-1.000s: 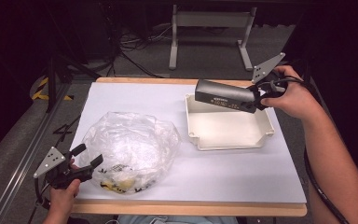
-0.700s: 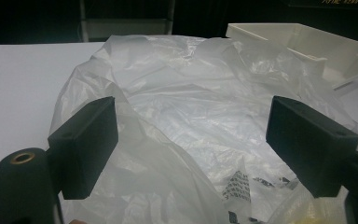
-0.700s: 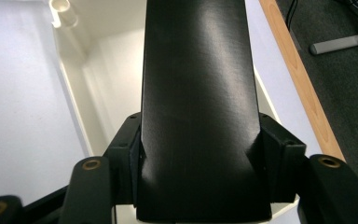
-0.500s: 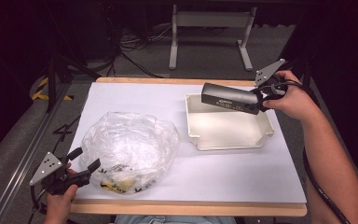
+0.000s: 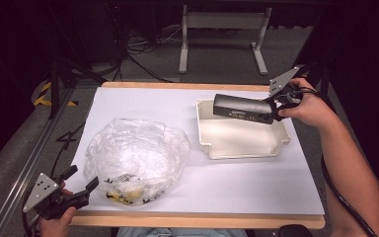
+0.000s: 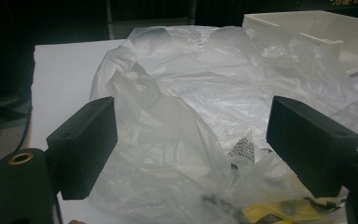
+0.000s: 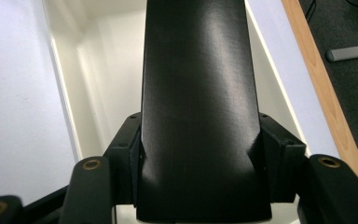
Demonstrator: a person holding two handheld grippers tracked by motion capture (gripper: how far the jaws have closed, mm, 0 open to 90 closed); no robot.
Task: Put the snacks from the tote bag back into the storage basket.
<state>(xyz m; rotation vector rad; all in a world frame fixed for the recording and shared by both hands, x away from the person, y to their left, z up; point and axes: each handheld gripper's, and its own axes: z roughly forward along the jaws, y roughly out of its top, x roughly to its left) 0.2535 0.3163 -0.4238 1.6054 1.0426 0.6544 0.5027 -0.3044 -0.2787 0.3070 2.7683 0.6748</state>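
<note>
Bare white desk (image 5: 256,182) is lying open across the lower right of the frame; the crumpled plastic bag (image 5: 138,158) and cream tray (image 5: 242,148) are blocking the middle.

Plastic bag (image 5: 137,159): thin clear film, crinkled, glossy highlights on folds. Black bar (image 5: 242,108): smooth, satin sheen, soft reflections along top face. Tray (image 5: 242,150): cream plastic, smooth, slightly glossy walls. Worktop (image 5: 256,182): matt white sheet, paper-like, over pale wood edge. Left hand-held gripper (image 6: 191,149): matt black pads, brass-coloured insert at base.
</note>
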